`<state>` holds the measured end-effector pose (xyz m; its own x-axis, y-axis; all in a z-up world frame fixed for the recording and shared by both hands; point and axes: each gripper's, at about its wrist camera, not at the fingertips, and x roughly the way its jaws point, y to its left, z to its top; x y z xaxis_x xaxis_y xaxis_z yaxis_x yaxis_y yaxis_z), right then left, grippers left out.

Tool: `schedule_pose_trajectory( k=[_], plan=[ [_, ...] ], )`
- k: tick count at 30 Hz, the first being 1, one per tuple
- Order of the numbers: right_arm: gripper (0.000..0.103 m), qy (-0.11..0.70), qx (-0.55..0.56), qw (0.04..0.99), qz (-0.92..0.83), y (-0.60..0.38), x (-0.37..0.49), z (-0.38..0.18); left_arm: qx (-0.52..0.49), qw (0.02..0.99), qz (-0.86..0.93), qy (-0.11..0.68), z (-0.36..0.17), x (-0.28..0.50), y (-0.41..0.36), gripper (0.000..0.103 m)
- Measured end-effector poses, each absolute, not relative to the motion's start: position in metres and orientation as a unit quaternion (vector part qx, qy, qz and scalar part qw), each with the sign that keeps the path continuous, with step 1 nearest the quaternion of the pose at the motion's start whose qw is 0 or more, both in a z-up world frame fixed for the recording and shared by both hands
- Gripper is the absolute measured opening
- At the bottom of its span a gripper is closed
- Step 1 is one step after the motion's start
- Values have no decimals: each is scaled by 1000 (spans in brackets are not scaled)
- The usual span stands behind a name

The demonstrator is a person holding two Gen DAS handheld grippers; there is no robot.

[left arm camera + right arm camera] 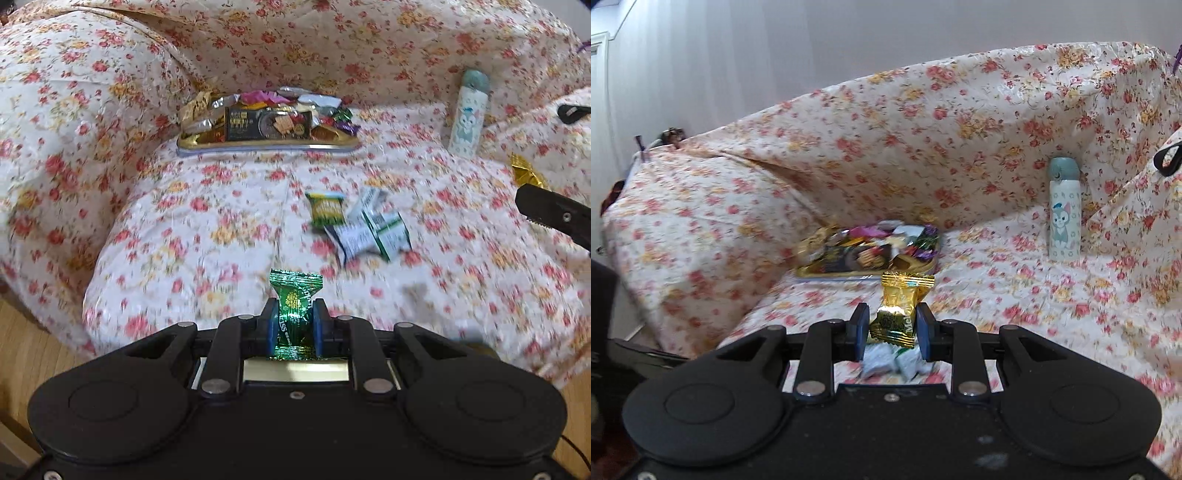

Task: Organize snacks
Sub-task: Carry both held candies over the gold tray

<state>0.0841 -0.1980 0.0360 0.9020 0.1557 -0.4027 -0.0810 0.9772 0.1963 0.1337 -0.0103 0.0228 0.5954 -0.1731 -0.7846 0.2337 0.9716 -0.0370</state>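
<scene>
My left gripper [294,309] is shut on a green foil candy [295,295], held above the flowered sofa seat. My right gripper [892,314] is shut on a gold foil candy [900,310]; one of its fingers [550,216] and the gold candy [524,173] show at the right edge of the left wrist view. A gold tray [207,138] heaped with mixed snacks lies at the back of the seat, and the gold tray [816,272] is beyond my right gripper too. A yellow-green packet [325,208] and white-and-green packets [373,236] lie loose mid-seat.
A pale bottle with a cartoon cat [469,114] stands against the backrest at the right, the same bottle [1065,210] in the right wrist view. The flowered cover [147,229] drapes the whole sofa. Wooden floor [22,332] shows at the lower left.
</scene>
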Motion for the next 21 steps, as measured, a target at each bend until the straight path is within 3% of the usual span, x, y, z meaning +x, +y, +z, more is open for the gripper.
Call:
schedule_pose_trajectory(
  k=[21],
  plan=[
    [29,377,104,916,93,-171,-5,-10,17,846,-118,520,-12,83,-12,25]
  ],
)
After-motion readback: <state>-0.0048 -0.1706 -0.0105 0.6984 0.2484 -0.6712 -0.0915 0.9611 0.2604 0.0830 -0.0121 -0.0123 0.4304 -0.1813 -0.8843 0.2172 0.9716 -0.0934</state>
